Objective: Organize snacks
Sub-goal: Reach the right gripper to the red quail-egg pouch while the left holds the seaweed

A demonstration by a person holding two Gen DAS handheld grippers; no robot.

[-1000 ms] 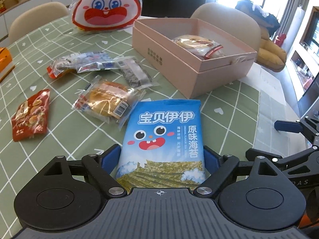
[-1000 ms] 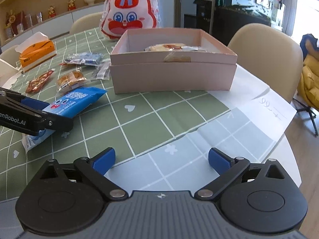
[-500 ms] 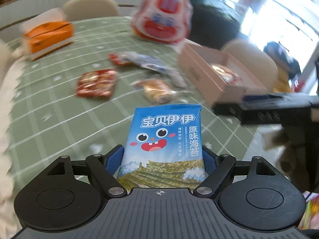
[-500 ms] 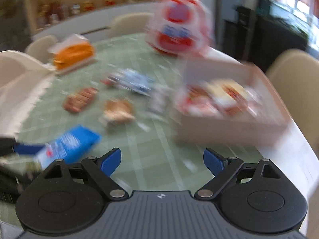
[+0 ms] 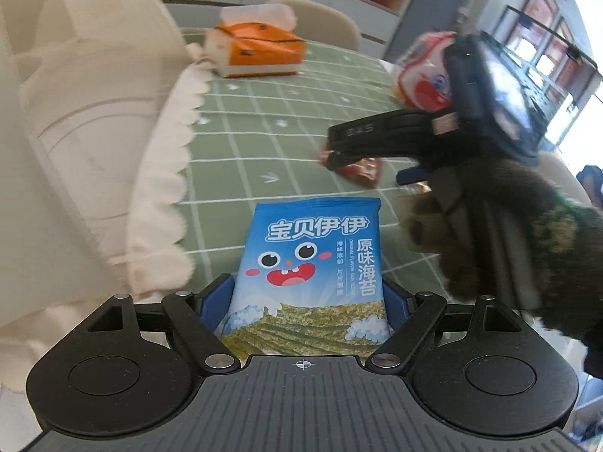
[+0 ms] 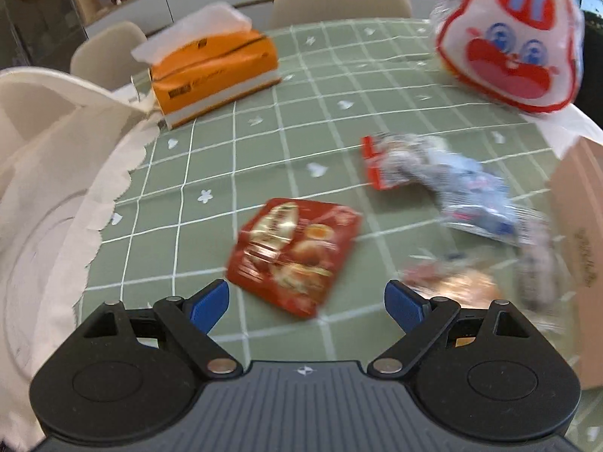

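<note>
Blue seaweed packet (image 5: 307,271) pinched in left gripper (image 5: 307,309) fingers, base hidden, right gripper (image 6: 306,301) fingers spread, empty, nearby snacks blurred

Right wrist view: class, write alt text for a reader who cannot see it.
The open right gripper hovers empty over a red snack packet on a green checked tablecloth. Behind lie more wrapped snacks, an orange tissue box and a rabbit-faced bag.

The seaweed packet (image 5: 309,267) loses its lower end behind the left gripper (image 5: 307,301); the pink box (image 6: 582,248) is cut by the right edge, and the bread packet (image 6: 459,286) beside it blurs beyond reading
</note>
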